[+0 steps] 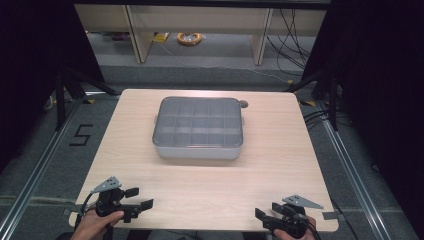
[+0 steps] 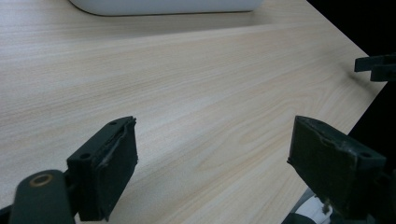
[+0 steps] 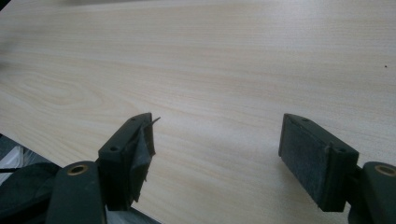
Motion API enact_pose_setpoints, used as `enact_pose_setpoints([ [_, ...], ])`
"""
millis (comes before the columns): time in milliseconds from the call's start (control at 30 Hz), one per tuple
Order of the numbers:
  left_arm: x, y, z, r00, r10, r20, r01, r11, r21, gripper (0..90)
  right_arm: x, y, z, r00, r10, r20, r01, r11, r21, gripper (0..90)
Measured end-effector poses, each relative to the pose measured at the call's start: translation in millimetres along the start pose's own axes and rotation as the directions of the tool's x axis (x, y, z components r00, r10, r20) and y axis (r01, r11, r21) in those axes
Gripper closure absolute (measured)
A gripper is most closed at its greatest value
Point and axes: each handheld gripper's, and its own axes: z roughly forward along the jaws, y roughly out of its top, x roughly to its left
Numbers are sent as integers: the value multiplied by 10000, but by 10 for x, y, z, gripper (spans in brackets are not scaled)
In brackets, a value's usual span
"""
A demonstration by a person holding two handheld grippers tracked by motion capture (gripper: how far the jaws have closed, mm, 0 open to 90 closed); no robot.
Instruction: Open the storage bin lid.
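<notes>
A grey plastic compartment box (image 1: 198,128) with a translucent lid sits shut at the middle of the light wooden table (image 1: 280,150). My left gripper (image 1: 141,198) is at the table's near left corner, held by a hand, its jaws open and empty. In the left gripper view the left gripper (image 2: 215,126) stands wide over bare wood, with the box's (image 2: 163,5) lower edge at the top and the right gripper's tips (image 2: 376,67) at the far right. My right gripper (image 1: 267,210) is at the near right corner. The right gripper (image 3: 217,121) is open, with nothing between its pads.
A small round tab (image 1: 243,104) lies by the box's far right corner. Beyond the table are shelf legs, a yellow cable coil (image 1: 189,38) on the floor and black stand legs at both sides. A "5" (image 1: 81,135) is marked on the floor at left.
</notes>
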Motion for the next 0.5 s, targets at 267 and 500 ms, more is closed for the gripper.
enact_pose_setpoints([
  [267,-20,14,-22,9992,234,-326,-242,9994,-234,145,28,-6,5,9991,414,-99,-413,9991,75,274],
  [500,-17,16,-19,9997,152,-194,-156,9996,-244,146,-6,-1,3,9996,179,-226,-179,9998,32,274],
])
